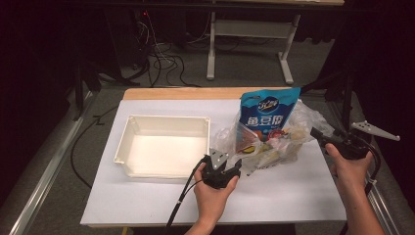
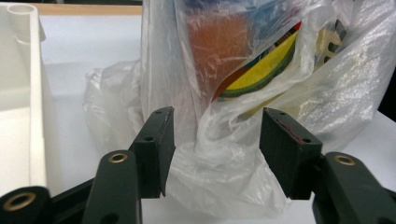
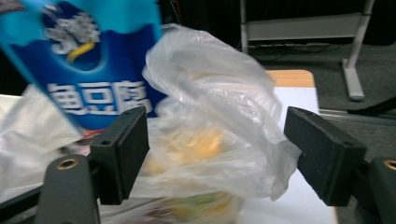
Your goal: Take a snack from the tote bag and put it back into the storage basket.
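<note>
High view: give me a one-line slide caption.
Two hand-held grippers, left and right, open beside a clear plastic bag of snacks, next to an empty white tray.

Blue pouch (image 1: 268,111): large white characters 鱼豆腐 across its front, readable in the high view and again in the right gripper view (image 3: 88,65).
Pouch logo: a white and yellow brand mark sits above those characters; its letters are too small and blurred to read.
Packets inside the clear bag (image 1: 274,142): coloured print shows, none of it legible.
</note>
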Motion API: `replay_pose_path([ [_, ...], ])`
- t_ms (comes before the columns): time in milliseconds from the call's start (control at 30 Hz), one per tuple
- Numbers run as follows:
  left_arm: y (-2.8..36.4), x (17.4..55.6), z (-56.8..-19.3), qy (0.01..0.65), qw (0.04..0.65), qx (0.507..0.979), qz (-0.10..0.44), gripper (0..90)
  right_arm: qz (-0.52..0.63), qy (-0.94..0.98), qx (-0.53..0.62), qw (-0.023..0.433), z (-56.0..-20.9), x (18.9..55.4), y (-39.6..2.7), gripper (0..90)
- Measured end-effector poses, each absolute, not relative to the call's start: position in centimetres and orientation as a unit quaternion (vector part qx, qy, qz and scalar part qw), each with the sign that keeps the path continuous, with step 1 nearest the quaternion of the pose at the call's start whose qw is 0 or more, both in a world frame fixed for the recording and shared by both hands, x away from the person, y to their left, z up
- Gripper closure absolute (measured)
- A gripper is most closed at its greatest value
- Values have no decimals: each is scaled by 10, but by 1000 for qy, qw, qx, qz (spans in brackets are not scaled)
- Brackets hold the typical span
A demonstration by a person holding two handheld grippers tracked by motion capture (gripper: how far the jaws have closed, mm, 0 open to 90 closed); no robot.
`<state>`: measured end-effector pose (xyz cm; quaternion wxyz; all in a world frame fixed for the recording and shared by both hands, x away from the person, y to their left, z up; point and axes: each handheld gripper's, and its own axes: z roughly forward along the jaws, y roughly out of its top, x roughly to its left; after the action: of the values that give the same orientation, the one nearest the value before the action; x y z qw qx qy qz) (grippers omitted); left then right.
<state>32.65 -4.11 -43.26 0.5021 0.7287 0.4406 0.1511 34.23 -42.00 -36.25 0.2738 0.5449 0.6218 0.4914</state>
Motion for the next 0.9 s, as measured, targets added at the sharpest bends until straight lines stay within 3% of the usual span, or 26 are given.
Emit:
replay_pose_path([
  [133, -43, 327, -443, 446, 493, 735, 133, 435, 494, 631, 539, 259, -366, 336, -409, 213],
  [367, -53, 329, -455, 452, 487, 738, 115, 359, 470, 637, 557, 250, -383, 358, -392, 206],
  [500, -57, 332, -461, 457, 472, 745, 118, 376, 474, 634, 548, 271, -383, 363, -381, 332],
  [533, -57, 332, -462, 456, 469, 747, 116, 388, 474, 640, 539, 272, -384, 364, -376, 432],
  [600, -59, 332, -464, 454, 462, 752, 120, 405, 471, 650, 530, 273, -386, 365, -372, 521],
  [667, -61, 331, -466, 450, 450, 760, 132, 472, 456, 664, 523, 281, -387, 366, -366, 684],
  [733, -62, 331, -468, 454, 441, 762, 139, 596, 443, 677, 520, 276, -389, 368, -363, 837],
  [833, -62, 333, -470, 447, 430, 773, 130, 820, 437, 682, 518, 275, -390, 367, -363, 900],
  [900, -60, 334, -470, 445, 430, 776, 121, 879, 443, 675, 519, 279, -389, 363, -367, 900],
])
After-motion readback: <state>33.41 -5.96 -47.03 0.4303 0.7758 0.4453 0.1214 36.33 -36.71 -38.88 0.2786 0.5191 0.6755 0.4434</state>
